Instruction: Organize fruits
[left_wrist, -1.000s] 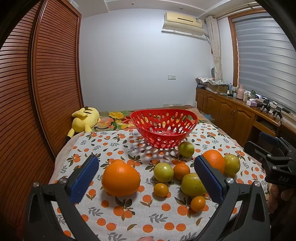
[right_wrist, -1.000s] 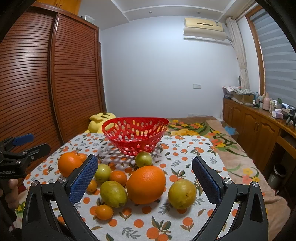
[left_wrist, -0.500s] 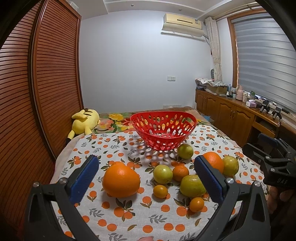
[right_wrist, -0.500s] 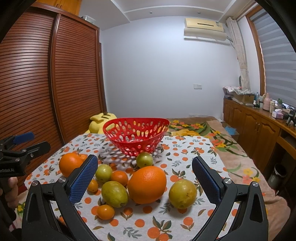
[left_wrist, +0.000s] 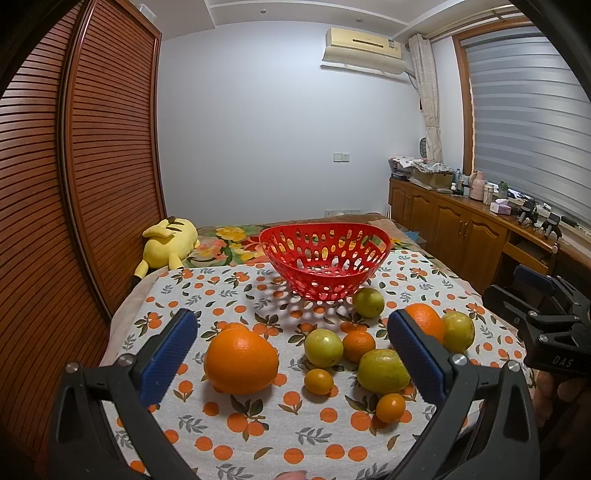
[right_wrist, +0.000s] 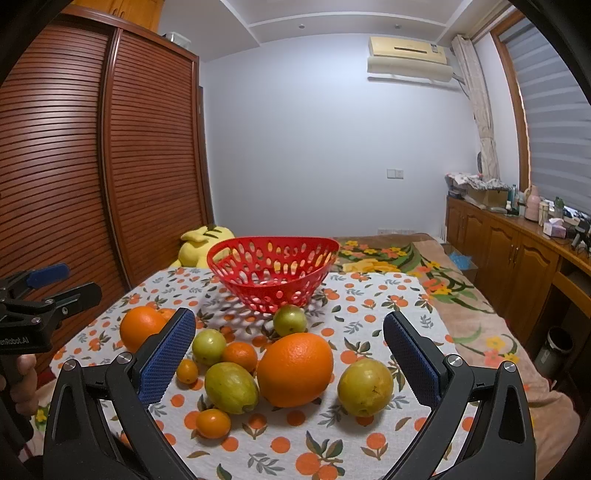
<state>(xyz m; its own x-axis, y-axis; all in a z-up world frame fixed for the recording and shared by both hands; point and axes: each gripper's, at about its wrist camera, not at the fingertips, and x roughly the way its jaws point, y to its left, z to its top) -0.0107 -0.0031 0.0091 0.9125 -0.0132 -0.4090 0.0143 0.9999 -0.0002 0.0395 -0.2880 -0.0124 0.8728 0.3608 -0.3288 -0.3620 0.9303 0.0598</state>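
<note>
The fruits lay loose on the orange-print cloth (right_wrist: 354, 295) covering the tabletop, clustered toward its near edge in front of the red basket (right_wrist: 271, 271), which stood upright near the middle with nothing visible inside it. In the right wrist view, a large orange (right_wrist: 294, 369) sat at the front of the cluster, with a yellow-green fruit (right_wrist: 365, 387) just beside it toward the right edge and an oval green fruit (right_wrist: 231, 387) touching or nearly touching it on the other side. A small orange citrus (right_wrist: 213, 422) lay nearest the near edge, another small citrus (right_wrist: 187, 371) and a tangerine (right_wrist: 240, 356) sat just behind, and a round green fruit (right_wrist: 208, 346) lay beside the tangerine. A further green fruit (right_wrist: 290, 319) rested close to the basket's base. A second large orange (left_wrist: 241, 360) lay apart from the rest toward the left edge, with a smaller orange piece partly hidden behind it. The left gripper (left_wrist: 291, 345) hung above the near edge with its blue-padded fingers (left_wrist: 168, 356) spread wide, holding nothing, the second large orange seen between them. The right gripper (right_wrist: 289, 345) was likewise spread wide and empty, framing the front cluster. Beyond the far edge, a yellow plush toy (left_wrist: 168, 245) lay on a flowered blanket (right_wrist: 391, 258), beside a slatted wooden wardrobe (left_wrist: 92, 166).
</note>
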